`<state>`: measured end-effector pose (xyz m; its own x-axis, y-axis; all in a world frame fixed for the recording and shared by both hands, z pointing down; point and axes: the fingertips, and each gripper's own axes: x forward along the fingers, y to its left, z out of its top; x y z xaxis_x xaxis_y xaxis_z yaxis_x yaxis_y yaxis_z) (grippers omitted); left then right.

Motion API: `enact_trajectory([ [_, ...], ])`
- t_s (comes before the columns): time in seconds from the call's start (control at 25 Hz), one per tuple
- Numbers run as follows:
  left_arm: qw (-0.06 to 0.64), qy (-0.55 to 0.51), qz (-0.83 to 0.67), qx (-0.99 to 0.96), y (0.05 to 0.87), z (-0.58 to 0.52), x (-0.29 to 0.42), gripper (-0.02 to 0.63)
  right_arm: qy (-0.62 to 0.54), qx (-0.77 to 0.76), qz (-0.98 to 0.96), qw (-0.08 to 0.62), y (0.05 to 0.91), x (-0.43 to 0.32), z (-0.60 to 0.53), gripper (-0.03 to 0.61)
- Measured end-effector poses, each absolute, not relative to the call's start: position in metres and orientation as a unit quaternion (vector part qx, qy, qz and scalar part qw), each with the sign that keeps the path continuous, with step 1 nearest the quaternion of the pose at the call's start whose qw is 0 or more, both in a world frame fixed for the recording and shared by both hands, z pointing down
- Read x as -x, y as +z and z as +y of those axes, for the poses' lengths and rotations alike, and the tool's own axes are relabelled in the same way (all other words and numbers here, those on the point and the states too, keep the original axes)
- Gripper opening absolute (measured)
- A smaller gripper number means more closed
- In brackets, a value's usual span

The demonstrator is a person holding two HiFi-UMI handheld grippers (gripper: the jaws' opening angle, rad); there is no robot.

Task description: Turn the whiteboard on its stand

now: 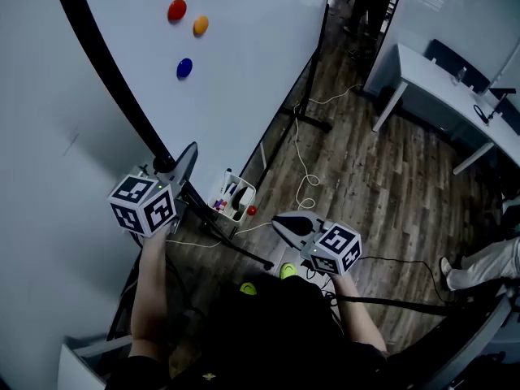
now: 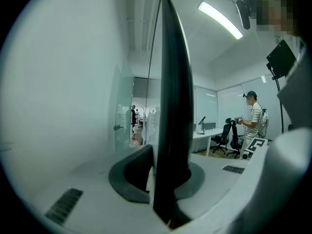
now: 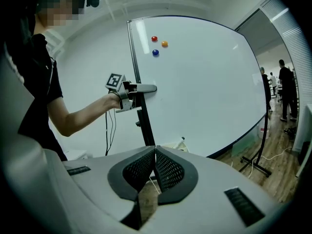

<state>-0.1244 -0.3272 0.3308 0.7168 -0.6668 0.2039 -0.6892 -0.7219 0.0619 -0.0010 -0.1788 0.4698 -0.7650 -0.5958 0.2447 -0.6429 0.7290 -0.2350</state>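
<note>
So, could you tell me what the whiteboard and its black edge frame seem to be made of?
The whiteboard: smooth, slightly glossy white panel, likely coated steel, since three round coloured magnets seem to cling to it. Its edge frame: black, matte strip, probably painted metal or plastic; the look leaves that open.

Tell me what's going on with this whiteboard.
A person holds a tool in each hand. The left tool is clamped on the black side edge of the whiteboard, which sits on its stand with three magnets on it. The right tool is shut and empty, apart from the board, above the wooden floor.
</note>
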Motion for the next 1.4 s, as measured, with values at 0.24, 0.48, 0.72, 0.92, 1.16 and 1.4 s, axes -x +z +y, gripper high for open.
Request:
enact_trajectory([
  [0.24,0.068,0.078,-0.371,-0.923,0.334,-0.306,0.138,0.043,0.154,-0.327,-0.929,0.078,0.474,0.018,-0.178,0.002],
  [0.48,0.063,0.070,-0.373,-0.923,0.332,-0.308,0.132,0.043,0.154,-0.331,-0.928,0.075,0.473,0.020,-0.181,0.002],
  [0.72,0.041,0.063,-0.368,-0.927,0.334,-0.307,0.132,0.043,0.153,-0.347,-0.922,0.073,0.475,0.023,-0.180,0.002],
  [0.92,0.002,0.063,-0.366,-0.928,0.333,-0.305,0.132,0.051,0.156,-0.365,-0.915,0.070,0.477,0.026,-0.174,0.002],
  [1.16,-0.013,0.058,-0.358,-0.932,0.337,-0.306,0.131,0.055,0.158,-0.379,-0.910,0.064,0.484,0.032,-0.171,0.002],
  [1.4,-0.021,0.062,-0.356,-0.932,0.337,-0.307,0.131,0.055,0.162,-0.381,-0.908,0.064,0.488,0.035,-0.169,0.002],
])
